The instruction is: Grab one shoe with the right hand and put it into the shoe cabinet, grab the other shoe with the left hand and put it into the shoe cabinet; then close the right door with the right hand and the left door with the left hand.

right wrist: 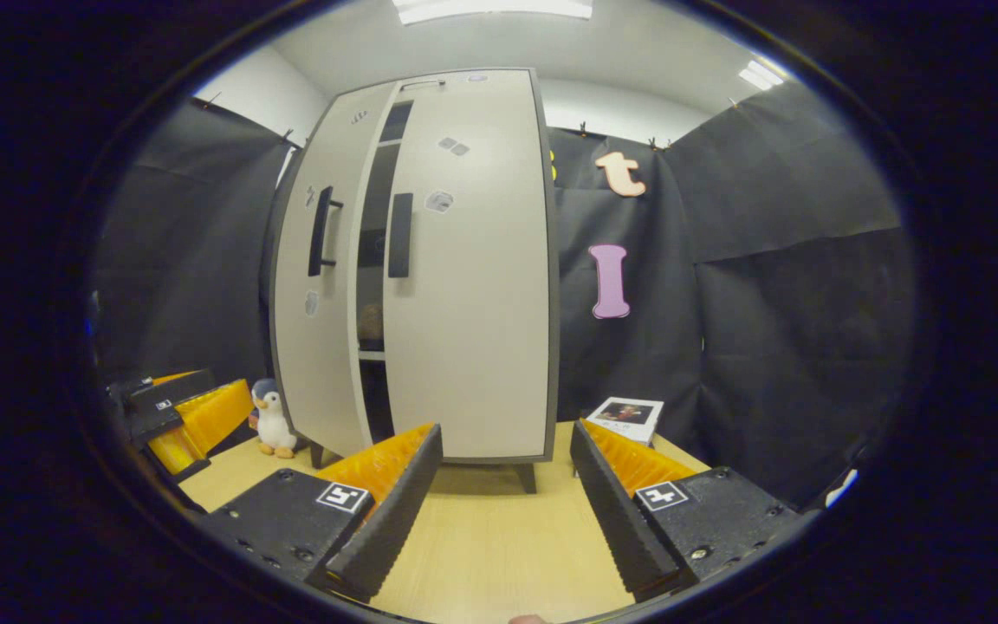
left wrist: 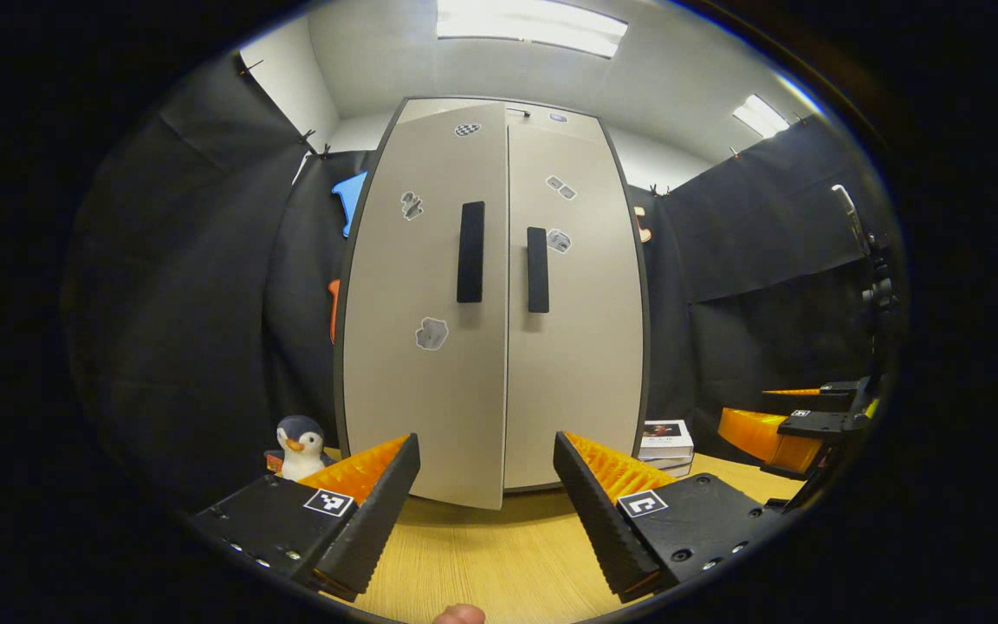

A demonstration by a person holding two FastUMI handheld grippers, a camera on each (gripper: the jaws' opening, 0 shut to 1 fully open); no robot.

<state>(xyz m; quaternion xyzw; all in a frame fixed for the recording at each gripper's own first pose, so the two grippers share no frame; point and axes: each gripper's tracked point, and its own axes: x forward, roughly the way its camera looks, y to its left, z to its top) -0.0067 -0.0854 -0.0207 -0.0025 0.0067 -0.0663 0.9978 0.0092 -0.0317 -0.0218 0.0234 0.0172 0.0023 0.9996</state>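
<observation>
Wooden tabletop (left wrist: 482, 555) clear, right door (right wrist: 473, 277) shut, you must push the ajar left door (left wrist: 421, 303) closed with your released left gripper (left wrist: 486, 485).

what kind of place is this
Probably a staged recording booth, not a real home: black cloth walls surround a light wooden table holding a small shoe cabinet, a penguin plush and stacked books.
</observation>
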